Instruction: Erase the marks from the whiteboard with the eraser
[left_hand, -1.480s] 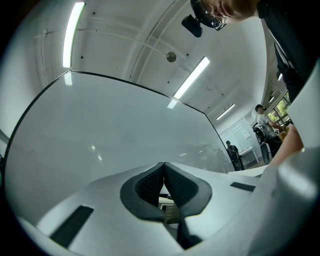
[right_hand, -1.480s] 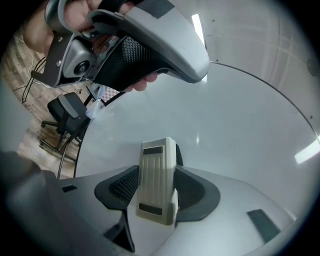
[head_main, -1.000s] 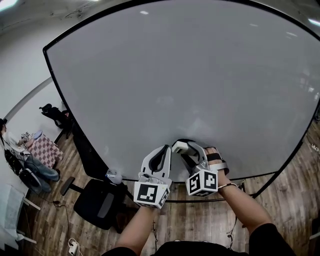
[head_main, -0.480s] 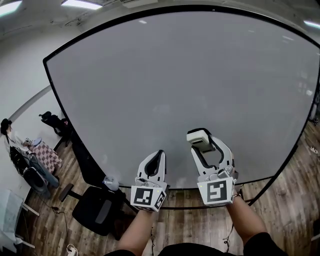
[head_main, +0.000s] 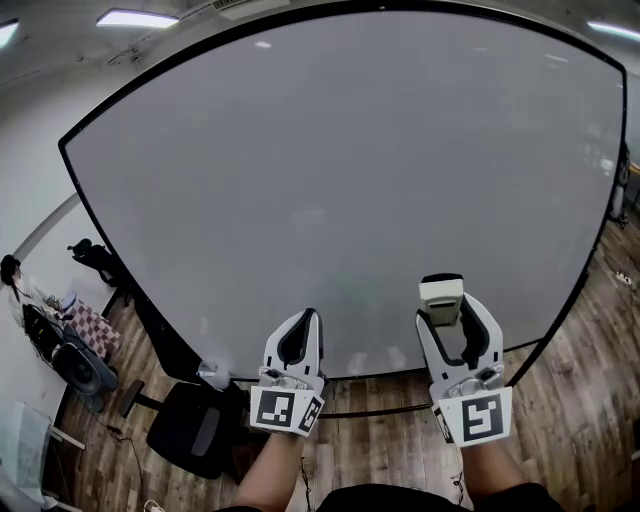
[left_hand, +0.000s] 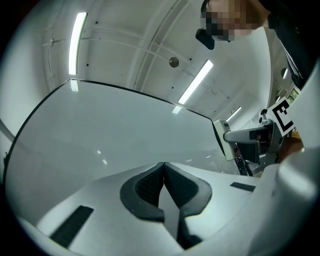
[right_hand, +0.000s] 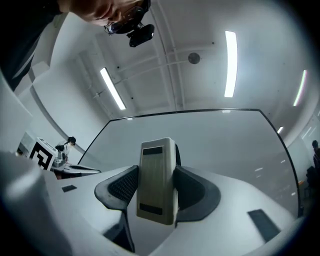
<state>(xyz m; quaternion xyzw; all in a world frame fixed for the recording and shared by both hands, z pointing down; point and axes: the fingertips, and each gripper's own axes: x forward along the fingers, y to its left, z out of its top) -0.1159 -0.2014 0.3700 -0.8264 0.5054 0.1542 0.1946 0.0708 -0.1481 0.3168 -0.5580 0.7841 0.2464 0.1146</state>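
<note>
Eraser (head_main: 441, 291) clamped between the pads of the right tongs (head_main: 452, 306), standing on end and jutting past the tips. In the right gripper view, eraser (right_hand: 156, 170) shown as a pale block, squeezed on both sides by the dark ribbed pads (right_hand: 121, 186). Raised before the lower right part of the whiteboard (head_main: 340, 160), near its bottom edge; touching the board or just off it, impossible to tell. Left tongs (head_main: 303, 322) pressed together on nothing, tips meeting in a thin seam, aimed at the lower middle of the board. Left forearm (head_main: 270, 475) and right forearm (head_main: 490, 470) stretched forward, roughly parallel and well apart, marker cubes (head_main: 285, 410) turned back toward the head camera. Below the board, wood floor (head_main: 390, 420) and a black office chair (head_main: 190, 430) at lower left.
</note>
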